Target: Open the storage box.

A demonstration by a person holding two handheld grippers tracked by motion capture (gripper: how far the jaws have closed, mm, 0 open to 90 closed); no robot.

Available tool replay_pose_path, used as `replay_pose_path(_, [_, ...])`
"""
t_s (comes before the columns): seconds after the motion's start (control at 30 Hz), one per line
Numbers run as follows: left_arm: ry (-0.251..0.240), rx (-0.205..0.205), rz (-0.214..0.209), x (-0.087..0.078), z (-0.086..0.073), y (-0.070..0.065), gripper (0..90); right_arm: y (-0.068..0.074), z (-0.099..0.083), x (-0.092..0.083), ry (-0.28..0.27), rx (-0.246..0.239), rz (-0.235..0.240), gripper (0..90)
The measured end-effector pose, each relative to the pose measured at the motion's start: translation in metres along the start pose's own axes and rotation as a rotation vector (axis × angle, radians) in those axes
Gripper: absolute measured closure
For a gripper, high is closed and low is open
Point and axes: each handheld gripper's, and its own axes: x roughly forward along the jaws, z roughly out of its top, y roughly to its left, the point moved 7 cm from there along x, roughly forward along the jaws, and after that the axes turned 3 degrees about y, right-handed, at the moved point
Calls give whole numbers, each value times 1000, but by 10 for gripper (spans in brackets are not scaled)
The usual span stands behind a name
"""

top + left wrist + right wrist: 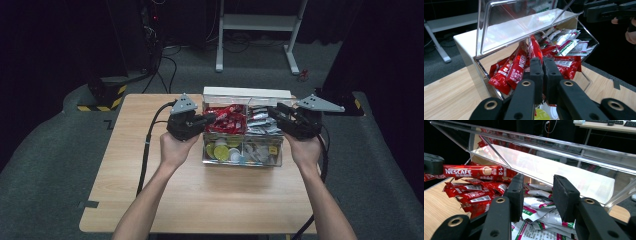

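A person worked two handheld grippers over a clear box [242, 161] that stood open toward the far edge of the tabletop [200, 200], its lid [246, 93] tipped back. The left gripper [210, 119] hung over the box's far-left compartment with its jaws pressed together, and in the right gripper view they appeared to pinch one end of a red sachet [474, 171], which lay level and lifted clear above the heap of red sachets [476, 192] below it. The right gripper [274, 112] hovered with its jaws spread and nothing between them over the far-right compartment, where white sachets [536, 202] lay piled. The near compartments held round pods [221, 150], untouched. By the look of it the pick was part done: one sachet was gripped and raised off the pile, but it was still over the box, not yet carried out or set down anywhere. The spread right gripper seemed poised either to take the sachet's free end or to reach for a white one; which could not be told.
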Motion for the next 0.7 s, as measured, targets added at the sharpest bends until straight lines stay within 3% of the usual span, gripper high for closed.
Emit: replay_pose_path(0.7, [-5,22,-17,-19,-2,0,875,1,0,0,2,3,2,594])
